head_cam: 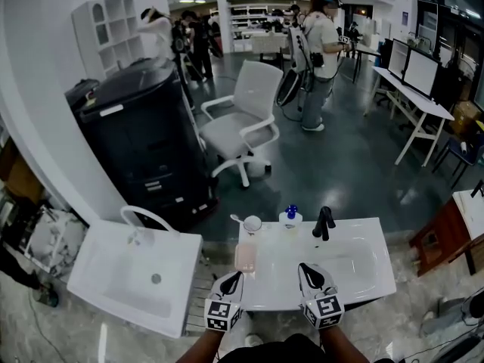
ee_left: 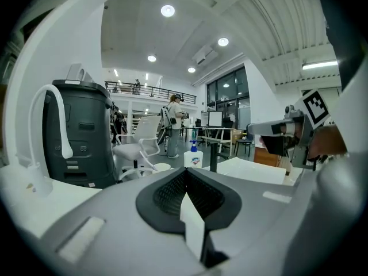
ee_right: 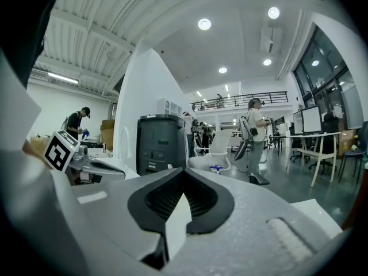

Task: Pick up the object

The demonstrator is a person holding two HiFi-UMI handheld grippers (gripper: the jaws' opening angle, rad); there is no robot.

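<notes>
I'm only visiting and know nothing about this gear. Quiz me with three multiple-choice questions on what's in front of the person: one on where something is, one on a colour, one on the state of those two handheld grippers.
1. Where does the pink object lie?
A. in the sink on the left
B. on the left rim of the sink facing the person, just ahead of the left gripper
C. on the office chair

2. What colour is the tap on that sink?
A. white
B. black
C. red

3. How do both grippers' jaws stand?
A. shut, with nothing between them
B. wide open
C. shut on the bottle

Answers: B, since the head view shows it on that rim. B, because the tap is dark against the white basin. A, as the pads of the left gripper and the right gripper meet with nothing between them.
</notes>
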